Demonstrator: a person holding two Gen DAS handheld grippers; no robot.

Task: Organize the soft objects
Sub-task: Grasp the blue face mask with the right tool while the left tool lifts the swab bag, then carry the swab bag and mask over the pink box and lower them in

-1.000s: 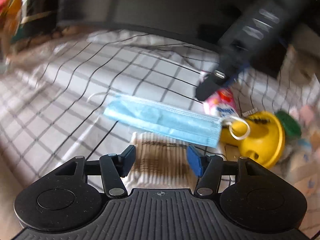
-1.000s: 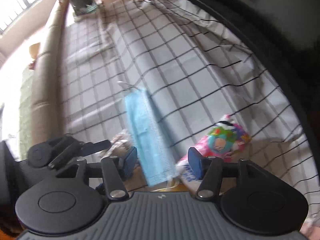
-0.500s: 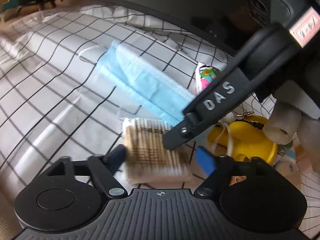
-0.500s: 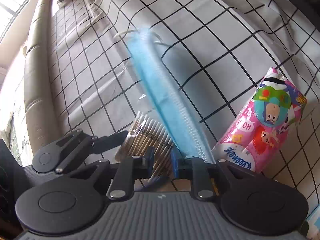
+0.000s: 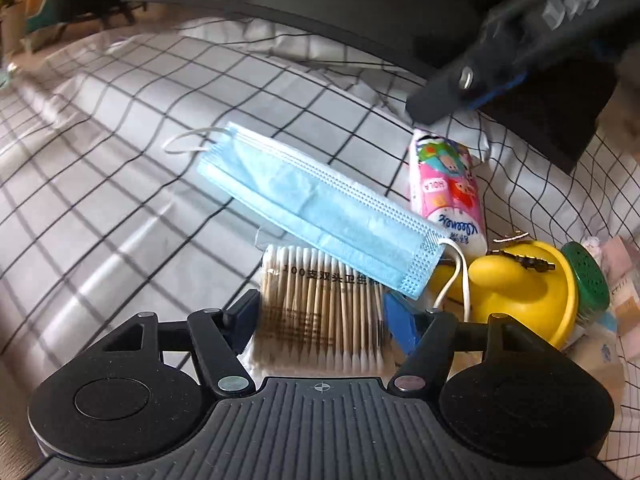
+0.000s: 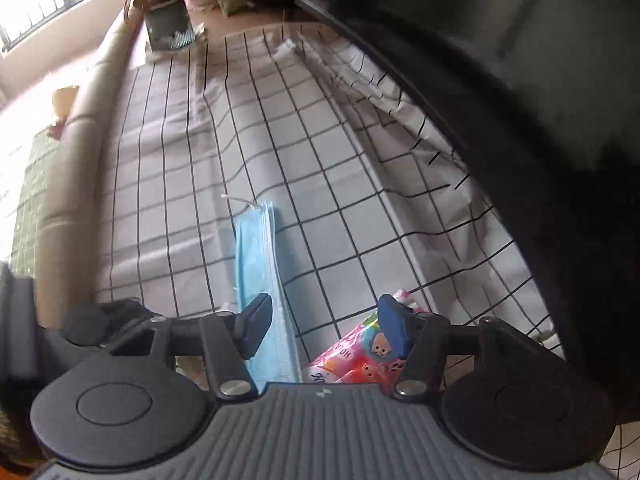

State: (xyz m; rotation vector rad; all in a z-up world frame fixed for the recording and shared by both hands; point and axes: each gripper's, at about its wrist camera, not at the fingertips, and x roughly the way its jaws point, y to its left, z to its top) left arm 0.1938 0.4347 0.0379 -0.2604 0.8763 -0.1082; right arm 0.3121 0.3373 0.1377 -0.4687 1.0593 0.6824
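Observation:
A light blue face mask (image 5: 320,212) lies slantwise on the checked cloth, its near end resting on a clear pack of cotton swabs (image 5: 320,320). My left gripper (image 5: 324,312) straddles that pack; its jaws are closing, pads at the pack's two sides. A pink tissue packet (image 5: 448,188) lies just right of the mask. In the right wrist view, my right gripper (image 6: 324,324) hovers above the mask (image 6: 260,264) and the tissue packet (image 6: 352,356). Its jaws are opening and hold nothing. It also shows, blurred, at the upper right of the left view (image 5: 460,92).
A yellow plastic object (image 5: 520,288) with a green lid (image 5: 588,280) and small packets crowd the right side. The checked cloth (image 5: 120,200) stretches away to the left. A dark curved rim (image 6: 520,160) bounds it on the right. A potted plant (image 6: 168,12) stands far back.
Half a second ago my right gripper was shut on the mask's near end, low by the swabs. It has since opened and lifted away. My left jaws have narrowed around the swab pack.

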